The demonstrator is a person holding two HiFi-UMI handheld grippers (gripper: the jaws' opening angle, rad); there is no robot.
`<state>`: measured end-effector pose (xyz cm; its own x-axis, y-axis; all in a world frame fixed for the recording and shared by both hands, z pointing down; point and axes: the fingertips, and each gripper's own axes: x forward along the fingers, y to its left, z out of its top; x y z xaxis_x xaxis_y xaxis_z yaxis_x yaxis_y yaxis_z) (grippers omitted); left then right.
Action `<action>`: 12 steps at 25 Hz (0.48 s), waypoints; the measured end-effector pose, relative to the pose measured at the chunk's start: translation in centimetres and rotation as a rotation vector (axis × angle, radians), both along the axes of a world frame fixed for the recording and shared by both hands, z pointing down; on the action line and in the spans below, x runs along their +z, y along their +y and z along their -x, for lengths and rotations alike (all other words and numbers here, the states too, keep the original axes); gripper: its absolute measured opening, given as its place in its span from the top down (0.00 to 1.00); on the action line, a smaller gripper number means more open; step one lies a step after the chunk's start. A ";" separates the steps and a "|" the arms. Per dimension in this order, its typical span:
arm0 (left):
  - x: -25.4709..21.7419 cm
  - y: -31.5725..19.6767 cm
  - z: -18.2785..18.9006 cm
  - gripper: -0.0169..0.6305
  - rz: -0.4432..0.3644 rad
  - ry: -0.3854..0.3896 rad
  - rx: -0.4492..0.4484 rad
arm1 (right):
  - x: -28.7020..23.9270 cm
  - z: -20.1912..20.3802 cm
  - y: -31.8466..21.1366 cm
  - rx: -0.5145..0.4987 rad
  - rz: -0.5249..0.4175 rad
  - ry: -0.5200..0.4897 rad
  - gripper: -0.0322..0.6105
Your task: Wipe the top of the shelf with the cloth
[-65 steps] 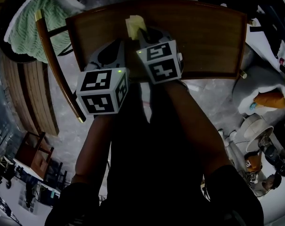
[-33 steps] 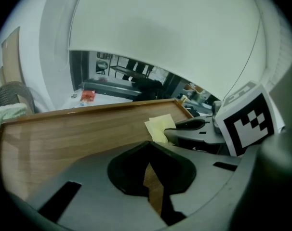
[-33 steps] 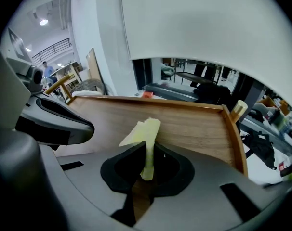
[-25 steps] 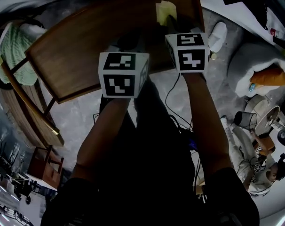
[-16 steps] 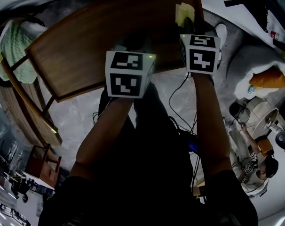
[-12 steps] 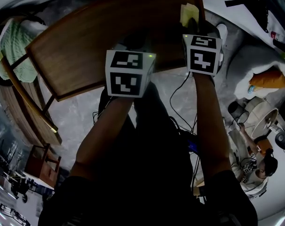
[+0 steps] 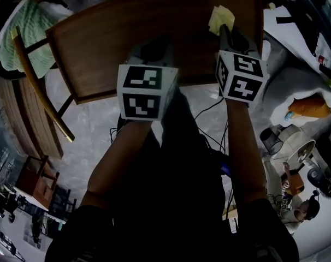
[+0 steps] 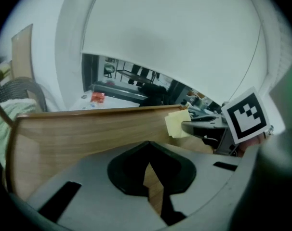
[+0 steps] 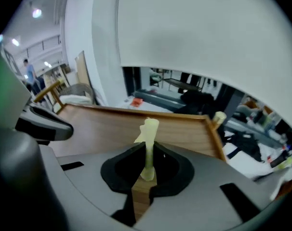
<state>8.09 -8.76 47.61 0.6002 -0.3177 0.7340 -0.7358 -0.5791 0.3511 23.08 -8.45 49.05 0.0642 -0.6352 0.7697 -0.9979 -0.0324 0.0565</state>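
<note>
Sweeping rightward over the shelf (image 7: pixel 116 37), I had brought my right claw (image 7: pixel 226 33) out near its far right corner while my left claw (image 7: pixel 152 51) hung pressed together and empty above the near edge, and the yellow cloth (image 7: pixel 221 19), pinched in the right claw, now sat by that corner, so I judged that stretch wiped.

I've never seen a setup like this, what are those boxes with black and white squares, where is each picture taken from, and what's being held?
No robot here: a person holds a two-jaw gripper in each hand. The patterned cubes are part of those grippers. The head view looks down from the person's head; the other two cameras ride on the grippers, looking along their jaws. Below lies a brown wooden shelf top. The right gripper pinches a pale yellow cloth over its far right corner. The left gripper is shut and empty.
</note>
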 end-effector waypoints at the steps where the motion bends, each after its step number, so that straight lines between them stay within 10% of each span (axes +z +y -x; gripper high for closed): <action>1: -0.2 -0.4 2.0 0.96 -0.003 -0.009 -0.029 | 0.2 2.8 -0.6 -0.023 -0.002 -0.071 0.88; 12: -2.7 -1.3 24.4 0.96 -0.032 -0.174 -0.264 | 1.7 32.7 -3.5 -0.336 0.043 -0.481 0.88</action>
<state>-16.26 -10.07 44.94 0.3602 -0.4705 0.8056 -0.9096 -0.3687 0.1914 -9.59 -11.92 50.70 -0.4982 -0.5278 0.6879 -0.8668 0.2826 -0.4110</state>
